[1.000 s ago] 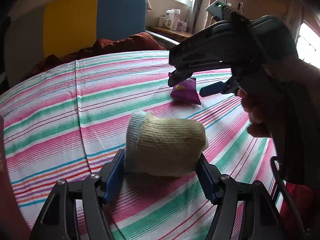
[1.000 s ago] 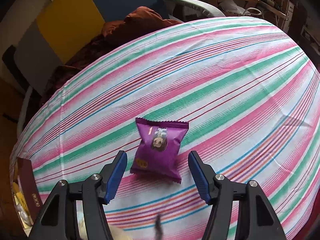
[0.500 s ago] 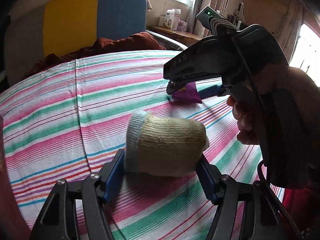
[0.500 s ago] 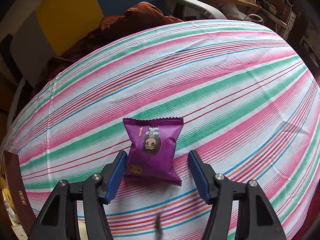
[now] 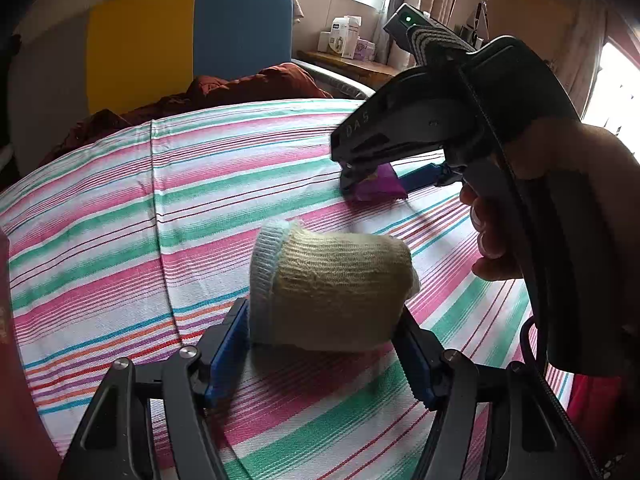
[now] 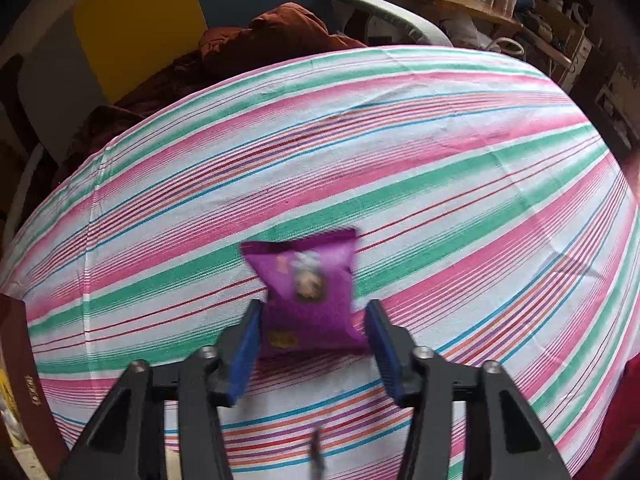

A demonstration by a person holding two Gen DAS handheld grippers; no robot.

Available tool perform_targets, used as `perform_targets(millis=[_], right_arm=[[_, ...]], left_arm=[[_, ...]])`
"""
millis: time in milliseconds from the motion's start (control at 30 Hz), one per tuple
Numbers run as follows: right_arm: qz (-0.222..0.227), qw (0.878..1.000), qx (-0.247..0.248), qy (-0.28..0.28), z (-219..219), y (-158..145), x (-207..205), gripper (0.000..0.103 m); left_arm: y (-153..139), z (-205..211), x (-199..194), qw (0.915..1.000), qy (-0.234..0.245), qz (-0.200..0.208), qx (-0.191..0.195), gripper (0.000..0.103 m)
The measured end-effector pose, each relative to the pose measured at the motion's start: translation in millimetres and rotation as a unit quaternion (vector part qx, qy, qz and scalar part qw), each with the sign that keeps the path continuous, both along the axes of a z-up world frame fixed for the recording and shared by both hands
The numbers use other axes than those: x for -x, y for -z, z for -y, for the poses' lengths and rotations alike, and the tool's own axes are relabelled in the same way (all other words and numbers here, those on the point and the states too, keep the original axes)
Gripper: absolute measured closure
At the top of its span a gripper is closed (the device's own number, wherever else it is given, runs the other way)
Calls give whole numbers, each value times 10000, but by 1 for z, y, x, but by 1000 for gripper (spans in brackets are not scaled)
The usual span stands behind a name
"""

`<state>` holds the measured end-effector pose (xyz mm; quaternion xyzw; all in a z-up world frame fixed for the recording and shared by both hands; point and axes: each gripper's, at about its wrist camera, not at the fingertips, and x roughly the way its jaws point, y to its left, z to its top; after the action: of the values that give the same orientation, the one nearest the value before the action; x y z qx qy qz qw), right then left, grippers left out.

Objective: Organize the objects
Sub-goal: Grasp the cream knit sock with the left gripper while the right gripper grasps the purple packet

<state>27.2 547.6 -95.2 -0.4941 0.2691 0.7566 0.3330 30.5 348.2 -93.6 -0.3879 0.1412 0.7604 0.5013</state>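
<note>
Gripping a rolled-up knitted sock, the left gripper has its blue pads pressed against either end of the bundle: the pale blue cuff sits against the left pad, the cream toe end against the right. The sock lies on its side on the striped tablecloth, directly ahead of that tool and between its fingers.

Further ahead and to the right of the left gripper, the right gripper is tipped steeply down at a purple snack packet. Its jaws have just been closing, with the packet between them. In the right wrist view the left blue pad touches the packet's lower edge and the right pad sits against its lower corner, so it appears to have caught the packet, though the picture is blurred and I could not swear to how firmly. The packet's upper half, printed with a small cartoon face, sticks out beyond the fingertips, over the cloth.

A person's hand wraps the black handle of the right gripper, to the right of the sock. At the left of the right gripper, by the table's edge, stands a dark red box. Beyond the table, ahead of both tools, a rust-coloured blanket lies heaped against a yellow and blue chair back.
</note>
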Motion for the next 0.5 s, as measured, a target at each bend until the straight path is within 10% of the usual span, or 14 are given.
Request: perform_targets(millis=[500], right_arm=[[144,9993,-141,-301,-4,-3,-15,62]], left_arm=[[-2,-2,-1,10000,-9,-73,17,35]])
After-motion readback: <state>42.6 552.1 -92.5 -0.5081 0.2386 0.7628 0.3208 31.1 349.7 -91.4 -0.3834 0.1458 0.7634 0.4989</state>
